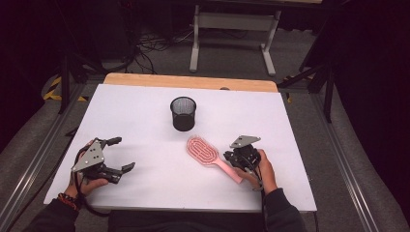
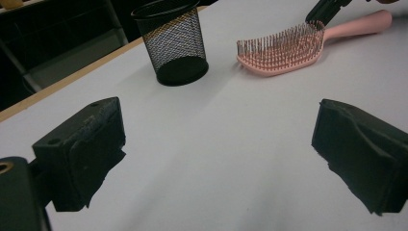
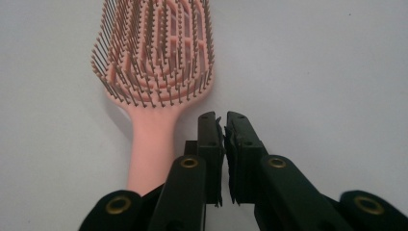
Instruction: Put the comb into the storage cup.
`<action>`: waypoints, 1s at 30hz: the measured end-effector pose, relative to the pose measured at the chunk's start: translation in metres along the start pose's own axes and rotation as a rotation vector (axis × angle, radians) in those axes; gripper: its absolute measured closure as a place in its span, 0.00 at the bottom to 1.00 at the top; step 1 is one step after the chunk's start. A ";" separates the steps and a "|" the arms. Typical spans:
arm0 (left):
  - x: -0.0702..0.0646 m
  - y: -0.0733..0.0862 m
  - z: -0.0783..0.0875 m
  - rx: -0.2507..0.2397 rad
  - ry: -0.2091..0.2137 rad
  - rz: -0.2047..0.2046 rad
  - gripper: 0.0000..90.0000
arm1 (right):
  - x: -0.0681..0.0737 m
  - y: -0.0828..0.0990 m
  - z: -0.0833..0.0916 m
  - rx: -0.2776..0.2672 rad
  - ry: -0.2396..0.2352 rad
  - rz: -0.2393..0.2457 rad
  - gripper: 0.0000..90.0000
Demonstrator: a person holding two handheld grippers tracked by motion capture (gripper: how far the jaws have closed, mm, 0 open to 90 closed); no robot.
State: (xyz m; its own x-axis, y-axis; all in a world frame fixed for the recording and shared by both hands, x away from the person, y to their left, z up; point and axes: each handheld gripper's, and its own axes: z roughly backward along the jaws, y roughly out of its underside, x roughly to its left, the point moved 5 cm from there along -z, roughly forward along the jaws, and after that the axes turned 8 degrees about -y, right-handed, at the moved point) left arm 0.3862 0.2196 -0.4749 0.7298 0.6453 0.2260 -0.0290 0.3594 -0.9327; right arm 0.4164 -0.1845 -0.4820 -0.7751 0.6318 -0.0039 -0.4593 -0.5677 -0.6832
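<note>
A pink hairbrush (image 1: 209, 155) lies bristles up on the white table (image 1: 145, 111), its handle toward the near right. My right gripper (image 1: 235, 155) sits just right of the handle, jaws shut with nothing between them. In the right gripper view the closed gripper (image 3: 224, 118) is beside the hairbrush (image 3: 154, 57), next to where the handle meets the head. My left gripper (image 1: 123, 153) rests at the near left, jaws wide open and empty. In the left gripper view the hairbrush (image 2: 288, 45) lies far ahead, beyond its open gripper (image 2: 219, 144).
A black mesh cup (image 1: 183, 113) stands upright behind the brush, near the table's middle; the cup (image 2: 174, 41) looks empty. A wooden edge (image 1: 188, 81) borders the table's far side. A white desk frame (image 1: 232, 29) stands on the floor beyond.
</note>
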 end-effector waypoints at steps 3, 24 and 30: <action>0.000 0.000 0.000 -0.004 0.001 0.005 0.06 | -0.002 -0.001 0.005 -0.014 0.004 -0.007 0.86; -0.003 0.001 -0.001 0.013 0.019 -0.012 0.06 | -0.008 -0.017 0.042 -0.168 0.098 -0.002 0.44; -0.003 0.001 -0.001 0.016 0.016 -0.017 0.06 | -0.005 -0.021 0.054 -0.251 0.132 0.029 0.38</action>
State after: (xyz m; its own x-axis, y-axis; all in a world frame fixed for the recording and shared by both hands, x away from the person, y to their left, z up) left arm 0.3849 0.2174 -0.4766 0.7410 0.6283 0.2370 -0.0274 0.3809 -0.9242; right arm 0.4066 -0.2044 -0.4284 -0.7154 0.6899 -0.1103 -0.3033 -0.4489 -0.8406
